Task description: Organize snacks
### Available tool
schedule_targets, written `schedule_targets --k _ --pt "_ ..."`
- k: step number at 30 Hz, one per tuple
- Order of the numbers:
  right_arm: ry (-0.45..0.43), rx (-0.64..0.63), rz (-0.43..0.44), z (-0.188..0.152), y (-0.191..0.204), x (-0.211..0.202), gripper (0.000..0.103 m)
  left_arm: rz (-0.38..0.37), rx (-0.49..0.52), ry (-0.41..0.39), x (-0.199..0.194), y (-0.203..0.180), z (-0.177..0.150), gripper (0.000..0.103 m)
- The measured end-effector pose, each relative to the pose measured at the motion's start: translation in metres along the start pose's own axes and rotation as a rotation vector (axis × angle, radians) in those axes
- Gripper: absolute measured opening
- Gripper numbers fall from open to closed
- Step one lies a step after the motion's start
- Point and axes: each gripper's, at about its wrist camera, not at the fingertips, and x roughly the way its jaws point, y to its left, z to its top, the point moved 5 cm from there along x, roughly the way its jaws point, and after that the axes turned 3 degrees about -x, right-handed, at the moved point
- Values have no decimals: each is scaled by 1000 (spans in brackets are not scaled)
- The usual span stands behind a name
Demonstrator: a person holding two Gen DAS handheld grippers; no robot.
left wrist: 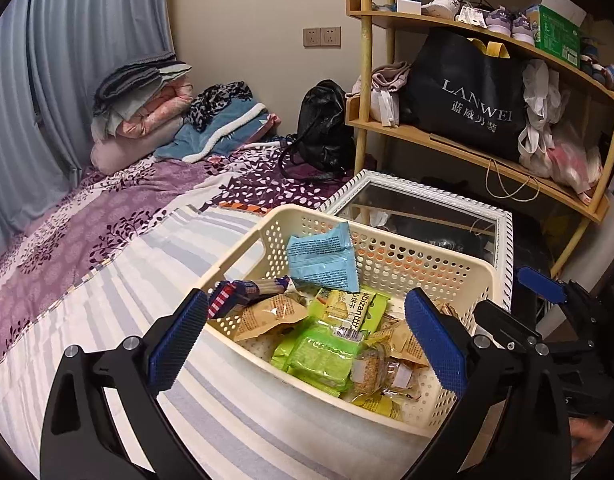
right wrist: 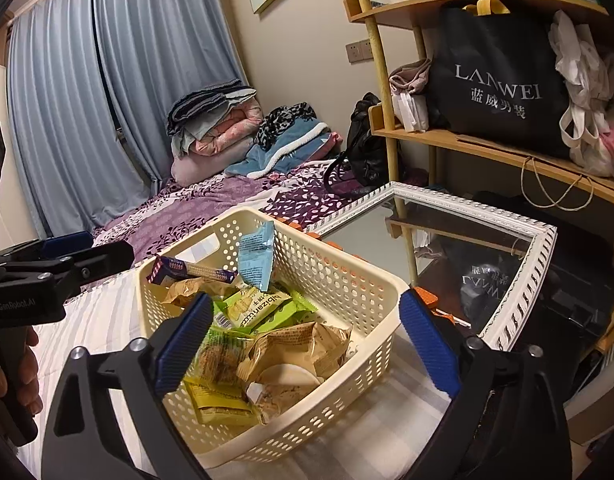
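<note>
Bedroom corner with bed, mirror and open shelving

A purple floral bedspread (right wrist: 195,208) carries folded blankets (right wrist: 215,124) at 11 o'clock before blue curtains (right wrist: 87,92). A black handbag (right wrist: 367,148) slumps at 12 o'clock beside the wooden shelf (right wrist: 487,148), where a black LANWEI bag (right wrist: 499,80) stands at 1 o'clock. A white-framed mirror (right wrist: 519,300) lies at 3 o'clock. Sneakers (left wrist: 507,22) line the top shelf.

Left claw (left wrist: 307,336) and right claw (right wrist: 305,340) both spread wide, side by side, holding nothing.
</note>
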Motion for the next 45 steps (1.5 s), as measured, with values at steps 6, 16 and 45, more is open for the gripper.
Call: schedule_targets --k 6,16,45 --pt "-5 -8 6 3 5 -10 98 52 -5 -11 -12 9 -2 100" --pt "2 -28 -3 6 16 -26 98 127 -1 -54 -39 21 -5 100" --pt "-46 -110 -126 11 26 -86 98 315 112 -170 -100 9 -17 100"
